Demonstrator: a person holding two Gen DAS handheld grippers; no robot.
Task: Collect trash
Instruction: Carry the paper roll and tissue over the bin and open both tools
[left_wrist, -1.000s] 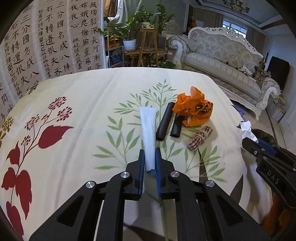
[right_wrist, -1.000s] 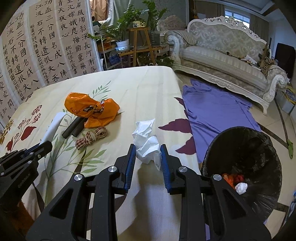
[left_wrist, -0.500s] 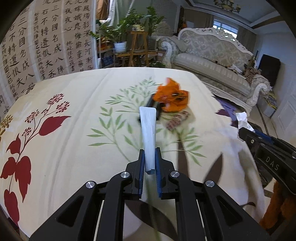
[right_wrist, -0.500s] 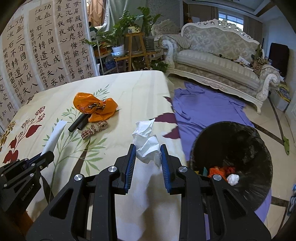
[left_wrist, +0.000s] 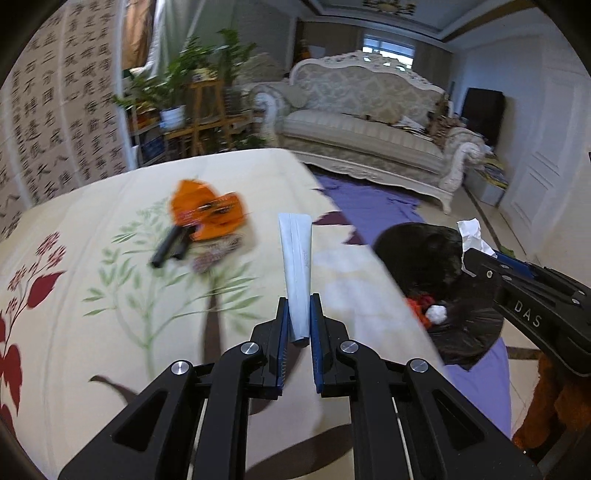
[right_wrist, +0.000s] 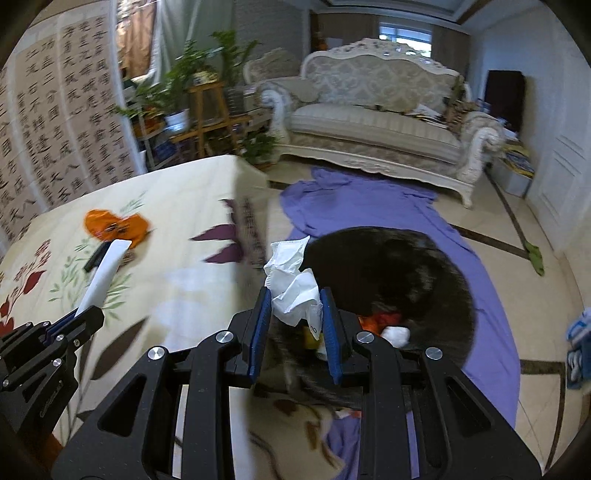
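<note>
Cream floral cloth covers the desk (left_wrist: 110, 369), with a black-lined bin (right_wrist: 406, 266) on the floor beyond its edge. Left tongs (left_wrist: 298, 321) are clamped on a flattened white tube (left_wrist: 297, 258); right tongs (right_wrist: 295, 314) pinch crumpled white paper (right_wrist: 291, 280), just ahead of which the bin opens. Each load would best be let go only once squarely over the opening. Behind the left tongs, an orange bag (left_wrist: 207, 214) and black tubes (left_wrist: 170, 247) are blurred, and much of the bin's contents is hidden by the paper.
</note>
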